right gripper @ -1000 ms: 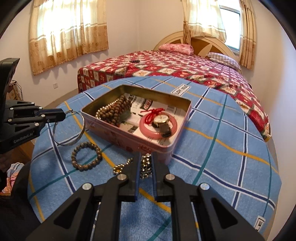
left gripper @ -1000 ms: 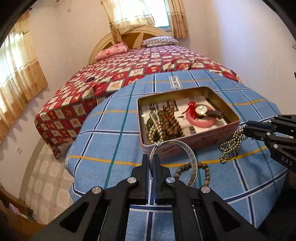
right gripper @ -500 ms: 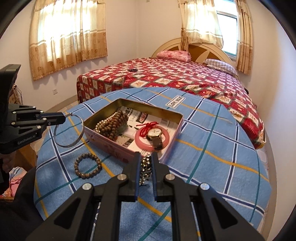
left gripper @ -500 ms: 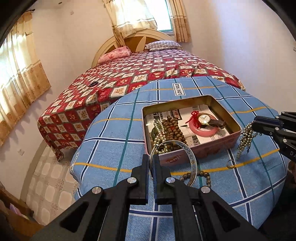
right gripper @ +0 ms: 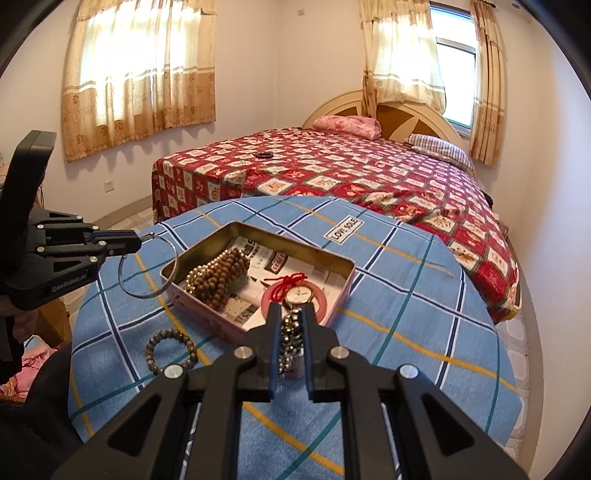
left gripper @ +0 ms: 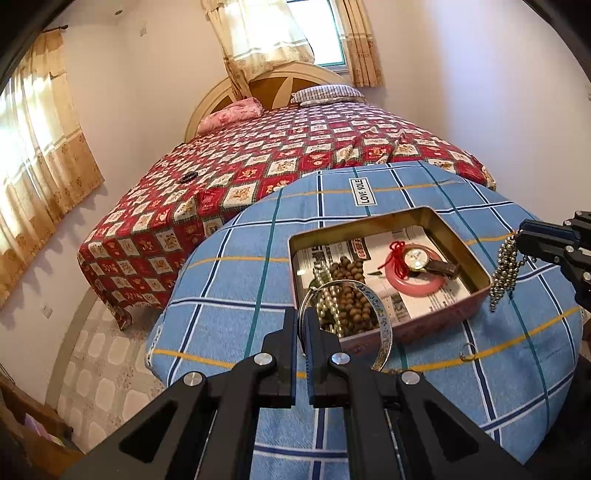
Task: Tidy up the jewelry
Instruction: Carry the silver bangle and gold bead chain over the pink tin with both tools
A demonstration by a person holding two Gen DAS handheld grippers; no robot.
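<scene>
My left gripper (left gripper: 303,321): clamped on silver bangle (left gripper: 382,328), held over near corner of tin box (right gripper: 343,291). My right gripper (right gripper: 290,325): clamped on metal bead chain (left gripper: 504,273), dangling beside box. Wooden bead bracelet (right gripper: 170,350): on blue checked tablecloth (right gripper: 406,317).

left claw (left gripper: 304,314) clamped, right claw (right gripper: 291,325) pinched, both raised

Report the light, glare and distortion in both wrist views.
Left wrist view: daylight blows out the window; fisheye bends the table edge; the silver bangle in the left gripper glints. Right wrist view: backlit curtains glare; dark corner vignette; the bead chain in the right gripper looks slightly soft.
</scene>
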